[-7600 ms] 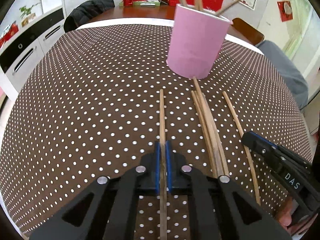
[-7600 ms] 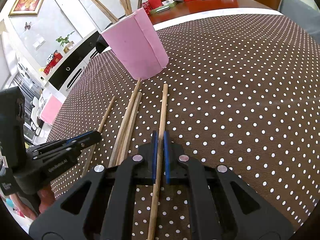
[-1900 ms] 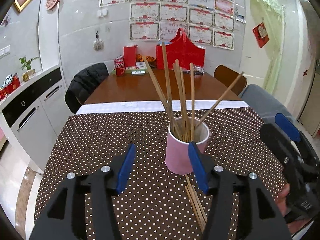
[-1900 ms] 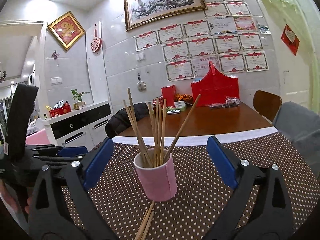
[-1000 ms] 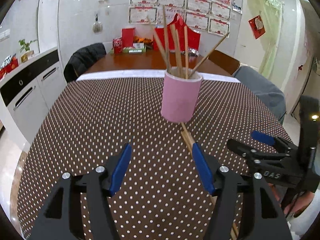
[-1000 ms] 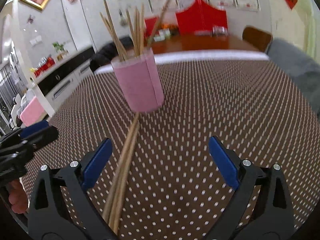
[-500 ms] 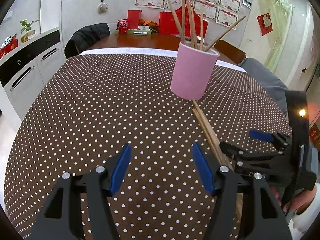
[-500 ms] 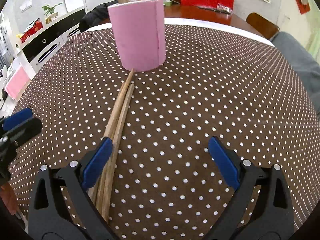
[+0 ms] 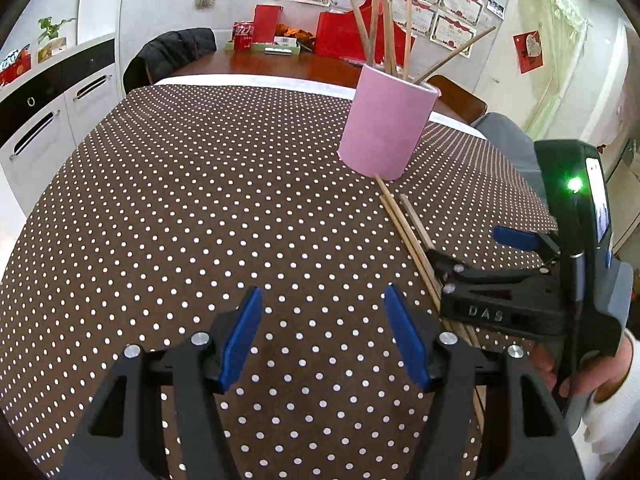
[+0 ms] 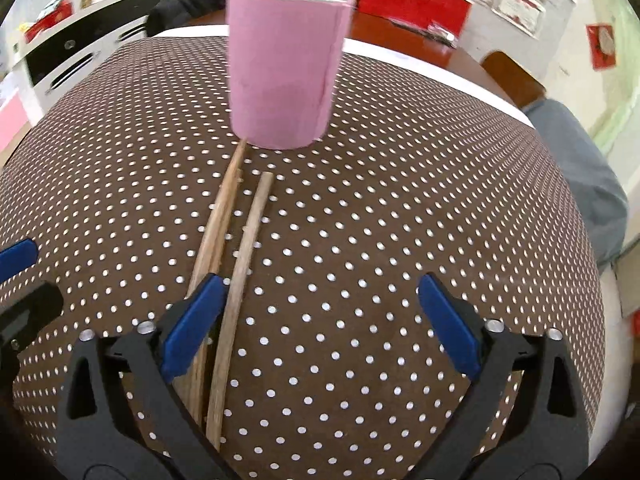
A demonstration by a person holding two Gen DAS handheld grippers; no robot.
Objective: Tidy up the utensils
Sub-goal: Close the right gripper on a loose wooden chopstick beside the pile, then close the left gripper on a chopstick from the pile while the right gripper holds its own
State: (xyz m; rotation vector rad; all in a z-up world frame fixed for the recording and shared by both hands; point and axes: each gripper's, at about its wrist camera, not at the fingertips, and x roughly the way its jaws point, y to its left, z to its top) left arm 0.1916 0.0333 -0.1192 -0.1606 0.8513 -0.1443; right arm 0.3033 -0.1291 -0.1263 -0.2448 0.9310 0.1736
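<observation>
A pink cup (image 9: 386, 132) (image 10: 286, 72) stands on the dotted tablecloth with several wooden chopsticks upright in it. Three loose chopsticks (image 9: 404, 228) (image 10: 236, 264) lie on the cloth, running from the cup's foot toward me. My right gripper (image 10: 320, 320) (image 9: 472, 248) hovers low over them and its jaws are closing. One chopstick lies just inside its left finger (image 10: 192, 320), untouched by the pads; the others run under that finger. My left gripper (image 9: 324, 332) is open over bare cloth left of the sticks, with nothing between its fingers.
The brown polka-dot tablecloth (image 9: 180, 208) covers a round table whose edge falls away at the right. A hand in a white sleeve (image 9: 600, 384) holds the right gripper. Behind stand a wooden table (image 9: 280, 66), a chair with a black jacket (image 9: 176, 54) and white cabinets (image 9: 48, 120).
The right gripper has shifted left and closer to the cup, so the loose chopsticks now reach between its jaws, which stand narrower. The left gripper has sunk a little toward the cloth.
</observation>
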